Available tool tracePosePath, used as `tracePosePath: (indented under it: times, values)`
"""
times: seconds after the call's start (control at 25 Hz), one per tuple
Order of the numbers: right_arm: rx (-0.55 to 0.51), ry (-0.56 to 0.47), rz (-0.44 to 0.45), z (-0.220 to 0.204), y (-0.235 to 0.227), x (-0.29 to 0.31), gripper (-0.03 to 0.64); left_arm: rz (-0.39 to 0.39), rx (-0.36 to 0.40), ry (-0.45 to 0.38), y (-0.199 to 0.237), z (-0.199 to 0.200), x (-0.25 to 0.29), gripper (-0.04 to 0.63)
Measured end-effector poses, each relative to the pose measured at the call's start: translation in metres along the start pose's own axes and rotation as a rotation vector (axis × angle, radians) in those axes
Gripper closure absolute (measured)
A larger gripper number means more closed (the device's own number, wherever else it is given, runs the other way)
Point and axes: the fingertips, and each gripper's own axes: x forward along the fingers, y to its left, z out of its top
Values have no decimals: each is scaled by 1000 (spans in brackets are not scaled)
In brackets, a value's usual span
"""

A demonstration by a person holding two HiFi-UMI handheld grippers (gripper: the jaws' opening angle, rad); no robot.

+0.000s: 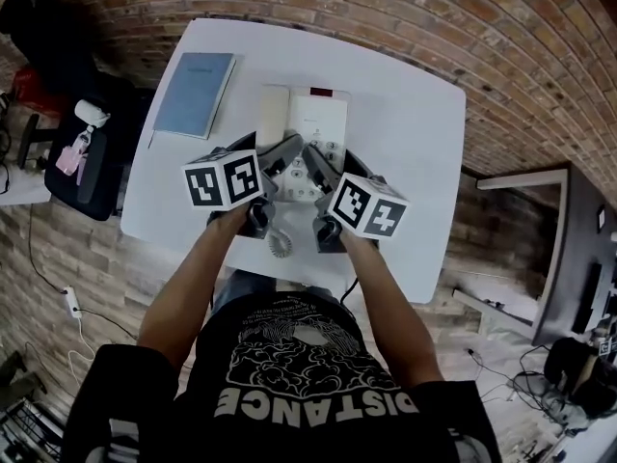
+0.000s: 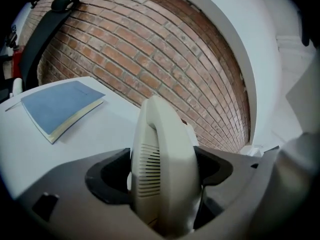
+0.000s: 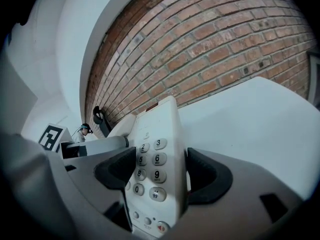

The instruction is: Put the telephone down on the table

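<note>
A cream telephone (image 1: 307,122) with its handset (image 1: 274,114) on the left side is held over the white table (image 1: 410,162) in the head view. My left gripper (image 1: 281,158) is shut on the handset end (image 2: 165,174), which fills the gap between its jaws. My right gripper (image 1: 314,165) is shut on the keypad side of the base (image 3: 156,169), with the dark pads (image 3: 205,176) pressed against both sides. The coiled cord (image 1: 280,245) hangs at the near table edge. Whether the telephone touches the table cannot be told.
A blue notebook (image 1: 196,93) lies at the table's far left, also seen as the notebook (image 2: 60,106) in the left gripper view. A black chair (image 1: 82,157) with hanging items stands left of the table. Brick floor surrounds the table.
</note>
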Motion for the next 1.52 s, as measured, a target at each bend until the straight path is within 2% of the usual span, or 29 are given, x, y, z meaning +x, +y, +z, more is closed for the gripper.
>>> tracePosePath:
  times: [0.36, 0.64, 0.88, 1.32, 1.52]
  values:
    - [49, 31, -78, -9, -15, 33, 296, -24, -33, 99, 32, -1, 31, 204]
    - [83, 44, -125, -13, -30, 43, 296, -43, -46, 163, 40, -8, 51, 204]
    - [103, 30, -152, -12, -38, 47, 296, -64, -31, 189, 41, -7, 62, 206]
    - [159, 10, -137, -16, -43, 56, 296, -64, 18, 212, 45, -7, 69, 206]
    - [152, 2, -140, -15, -45, 55, 296, -63, 22, 203, 44, -7, 70, 206]
